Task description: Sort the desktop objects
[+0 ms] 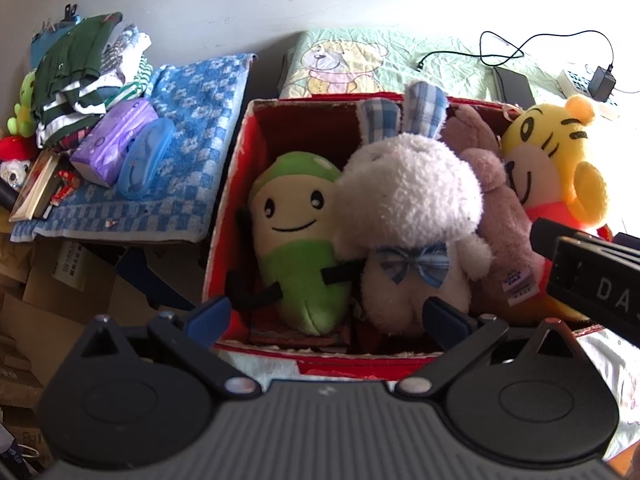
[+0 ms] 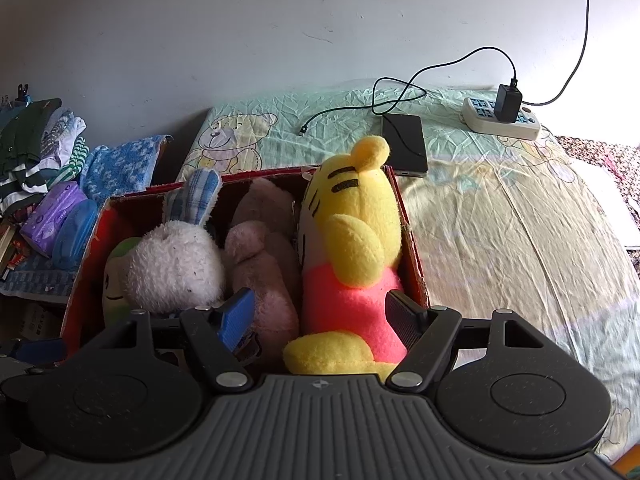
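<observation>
1. Honestly, from the left wrist view the red cardboard box [image 1: 236,184] is already packed: green-and-cream smiling bean plush [image 1: 296,232], fluffy white rabbit plush with blue checked ears [image 1: 412,216], dusty pink plush [image 1: 500,216]. The left gripper [image 1: 328,316] hangs at the near rim, jaws wide apart and empty. I'd keep it clear of the rabbit.

2. Right wrist view: the right gripper [image 2: 320,312] has its jaws spread on either side of the yellow tiger plush in a pink shirt [image 2: 352,256], which sits upright at the box's right wall. Looks like no squeeze on it, so I'd back straight out without dragging a foot.
</observation>
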{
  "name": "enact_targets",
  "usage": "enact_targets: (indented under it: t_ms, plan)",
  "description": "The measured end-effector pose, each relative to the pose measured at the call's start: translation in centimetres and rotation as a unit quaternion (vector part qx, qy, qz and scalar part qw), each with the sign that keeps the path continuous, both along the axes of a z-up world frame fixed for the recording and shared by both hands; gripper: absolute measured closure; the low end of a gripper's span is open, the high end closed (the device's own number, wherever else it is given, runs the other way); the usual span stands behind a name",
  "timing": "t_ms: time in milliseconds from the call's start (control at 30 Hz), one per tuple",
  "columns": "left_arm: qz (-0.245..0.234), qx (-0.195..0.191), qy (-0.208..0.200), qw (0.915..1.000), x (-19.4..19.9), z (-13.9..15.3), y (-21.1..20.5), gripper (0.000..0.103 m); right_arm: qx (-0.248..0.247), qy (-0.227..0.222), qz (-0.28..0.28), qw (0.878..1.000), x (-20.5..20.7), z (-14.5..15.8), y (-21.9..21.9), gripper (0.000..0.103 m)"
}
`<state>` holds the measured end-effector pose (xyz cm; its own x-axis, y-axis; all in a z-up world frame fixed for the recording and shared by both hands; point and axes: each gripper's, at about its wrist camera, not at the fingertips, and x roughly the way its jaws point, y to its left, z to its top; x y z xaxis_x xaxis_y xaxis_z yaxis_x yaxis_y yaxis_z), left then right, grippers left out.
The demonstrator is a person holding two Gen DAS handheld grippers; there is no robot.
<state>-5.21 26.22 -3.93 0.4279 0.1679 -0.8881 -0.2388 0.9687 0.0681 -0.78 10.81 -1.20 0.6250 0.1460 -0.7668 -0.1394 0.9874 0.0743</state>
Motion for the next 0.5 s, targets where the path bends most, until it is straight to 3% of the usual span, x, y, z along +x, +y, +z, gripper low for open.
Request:
enact_targets:
  t_ms: [500]
  plan:
    - [0.000,0.004,-0.010,0.9999,1.4,1.2,0.2,0.001,-0.009,-0.003,0.007,1.000,1.0,0.5,0.6,0.028]
